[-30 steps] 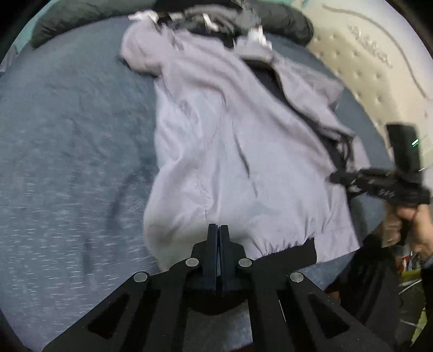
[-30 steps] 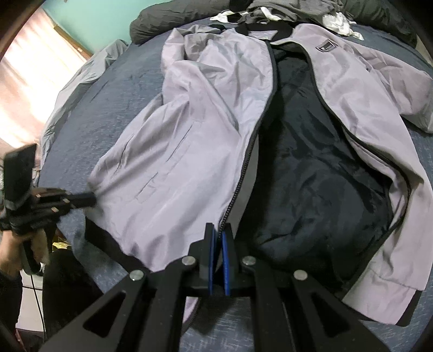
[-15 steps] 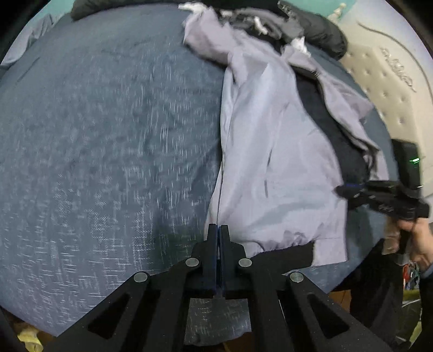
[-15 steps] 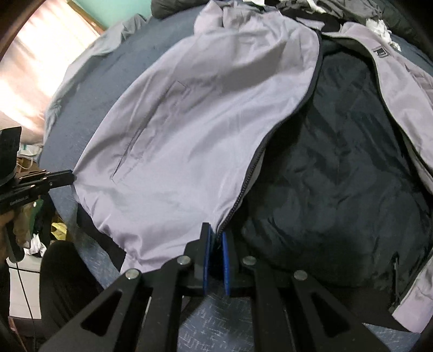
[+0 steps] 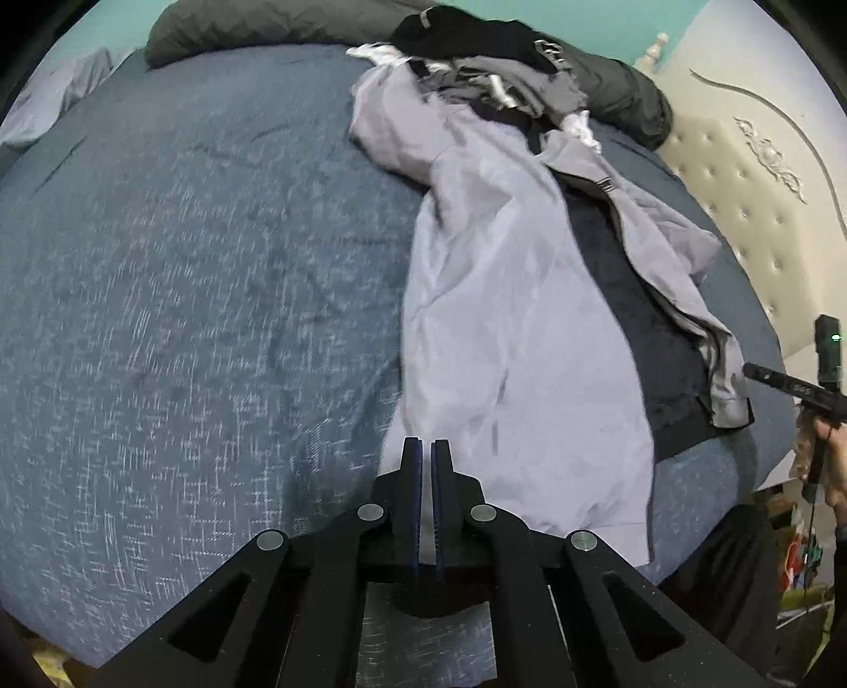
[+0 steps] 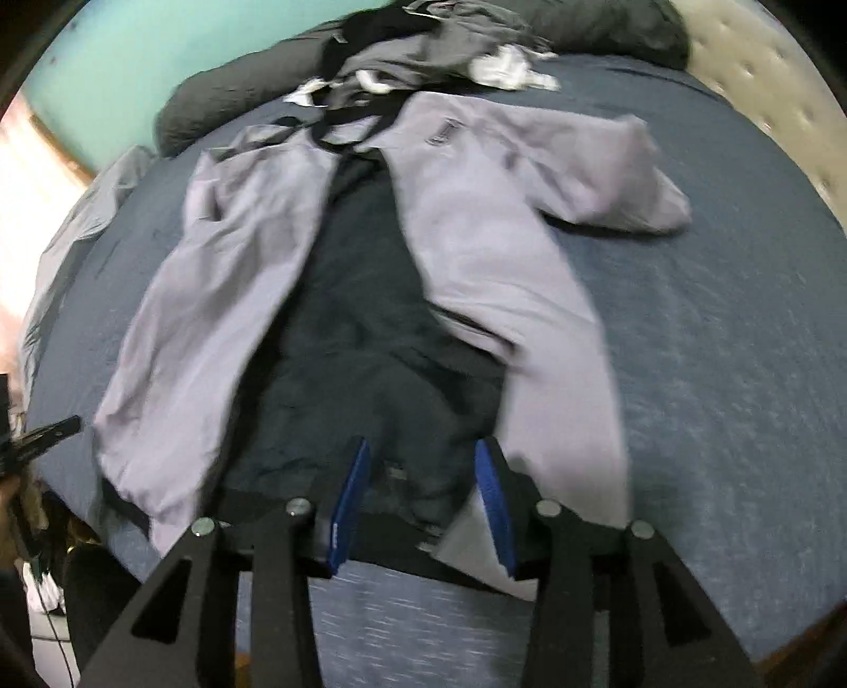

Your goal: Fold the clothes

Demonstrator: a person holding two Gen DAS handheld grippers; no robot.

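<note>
A lilac-grey jacket (image 6: 492,275) lies open on the bed, with its black lining (image 6: 360,338) showing between the two front panels. My right gripper (image 6: 421,465) hovers over the lining's hem; its jaws are opening and its blue pads (image 6: 352,492) press on nothing. In the left wrist view it (image 5: 749,370) is off the jacket's (image 5: 508,338) right hem corner, held in a hand. My left gripper (image 5: 426,447) is shut, with its tips at the jacket's left hem edge. No pinched cloth shows there. In the right wrist view it (image 6: 74,423) points at that corner.
The blue bedspread (image 5: 201,317) stretches wide to the jacket's left. A heap of dark and white clothes (image 6: 423,53) and a dark pillow (image 5: 254,26) lie at the far end. A padded cream headboard (image 5: 751,201) runs along the right. The bed's near edge drops below both grippers.
My right gripper let go of the zipper edge of the left front panel, opened, and swung right over the lining. The left view shifted a little, and the jacket now lies to the right of its tips.
</note>
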